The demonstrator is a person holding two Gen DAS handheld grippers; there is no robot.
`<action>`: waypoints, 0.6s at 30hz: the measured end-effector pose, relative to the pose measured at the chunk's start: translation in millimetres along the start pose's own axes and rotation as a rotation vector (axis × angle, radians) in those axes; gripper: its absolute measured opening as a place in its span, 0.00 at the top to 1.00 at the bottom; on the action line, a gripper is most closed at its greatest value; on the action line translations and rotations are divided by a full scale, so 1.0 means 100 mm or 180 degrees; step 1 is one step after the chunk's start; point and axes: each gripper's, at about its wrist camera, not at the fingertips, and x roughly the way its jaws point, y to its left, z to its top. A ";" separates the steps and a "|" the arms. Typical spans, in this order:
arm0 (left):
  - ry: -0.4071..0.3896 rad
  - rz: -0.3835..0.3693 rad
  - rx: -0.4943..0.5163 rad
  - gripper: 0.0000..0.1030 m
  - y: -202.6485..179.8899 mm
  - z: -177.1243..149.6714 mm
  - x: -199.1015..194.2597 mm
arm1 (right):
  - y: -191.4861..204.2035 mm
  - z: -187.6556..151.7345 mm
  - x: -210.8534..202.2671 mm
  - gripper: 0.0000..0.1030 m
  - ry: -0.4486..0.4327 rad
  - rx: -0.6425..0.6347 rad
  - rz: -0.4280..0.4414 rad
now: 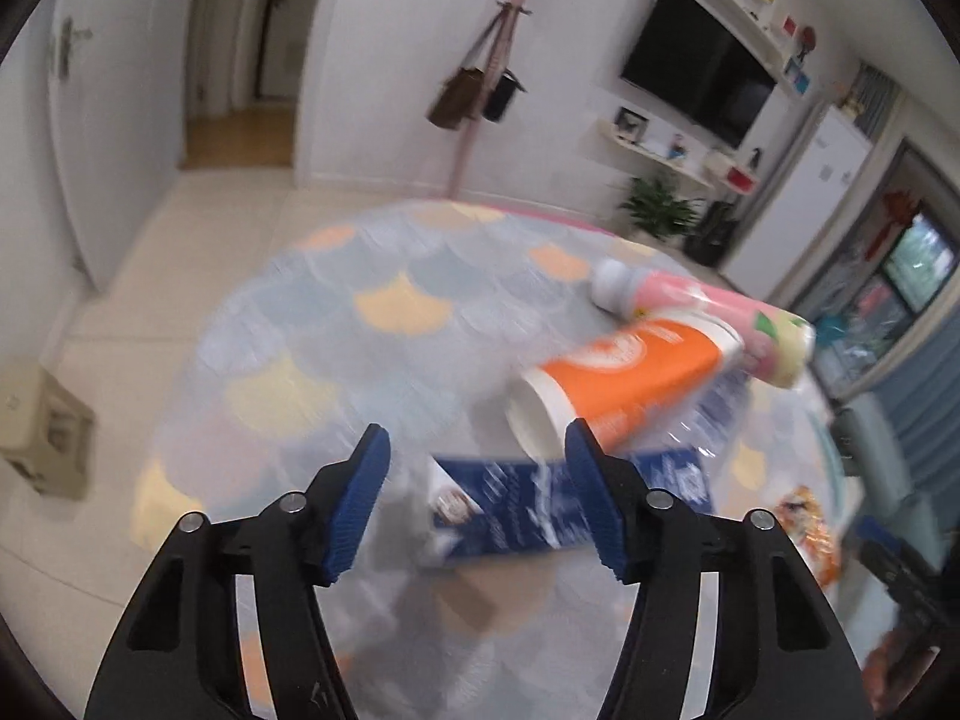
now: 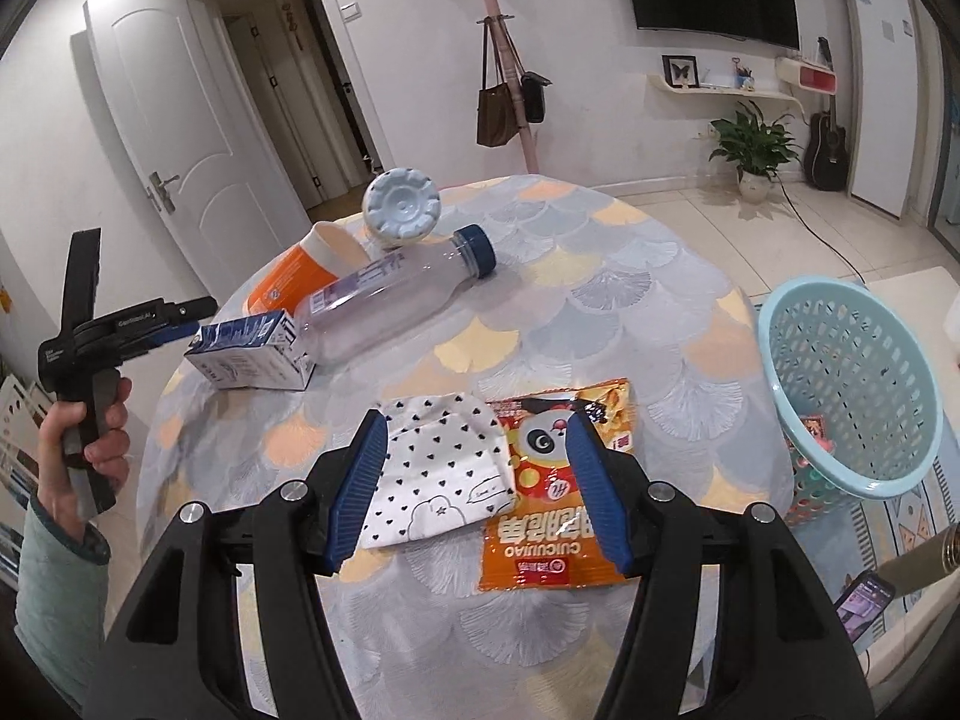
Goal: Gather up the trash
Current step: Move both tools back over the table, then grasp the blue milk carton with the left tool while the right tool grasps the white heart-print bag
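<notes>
A: Where does the trash lie?

B: On the round surface (image 2: 600, 312) with the fan-pattern cloth. At its far left side there is a heap: a blue carton (image 2: 249, 354) on its side, a clear bottle (image 2: 384, 300) with a blue cap leaning against it, an orange cup (image 2: 288, 282) tipped over behind, and a pink bottle (image 1: 708, 312) whose white base faces the right wrist camera.

A: And nearer?

B: An orange snack wrapper (image 2: 555, 504) lies flat, just beside a white cloth with black hearts (image 2: 441, 468) that overlaps its left edge.

A: The grippers?

B: The right gripper (image 2: 474, 486) hovers above cloth and wrapper with its jaws apart, grasping nothing. The left gripper (image 1: 480, 501) is at the carton; its jaws stand apart and the carton shows between them, but the left view is blurred and I see no pad pressing on it. From the right view a hand (image 2: 84, 438) in a green sleeve holds it beside the carton.

A: The bin?

B: A light blue basket (image 2: 852, 384) stands off the surface's right edge, with some scraps inside.
</notes>
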 end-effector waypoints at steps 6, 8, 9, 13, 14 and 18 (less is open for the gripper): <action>0.0056 -0.0334 0.0081 0.49 -0.13 -0.40 -0.20 | 0.05 -0.08 0.01 0.43 0.0059 -0.0031 0.0011; 0.0081 -0.0473 0.0114 0.49 -0.20 -0.53 -0.27 | 0.05 -0.11 0.02 0.43 0.0079 -0.0030 0.0017; 0.0103 -0.0539 0.0140 0.49 -0.25 -0.60 -0.30 | 0.05 -0.14 0.02 0.43 0.0091 -0.0023 0.0026; 0.0282 -0.0823 0.0425 0.47 -0.53 -0.91 -0.38 | 0.03 -0.20 0.03 0.43 0.0126 -0.0005 0.0038; 0.0308 -0.0836 0.0550 0.44 -0.63 -0.98 -0.40 | 0.03 -0.22 0.04 0.43 0.0137 0.0005 0.0047; 0.0065 -0.0313 0.1044 0.26 -0.93 -1.07 -0.50 | 0.00 -0.24 0.03 0.43 0.0151 0.0048 0.0090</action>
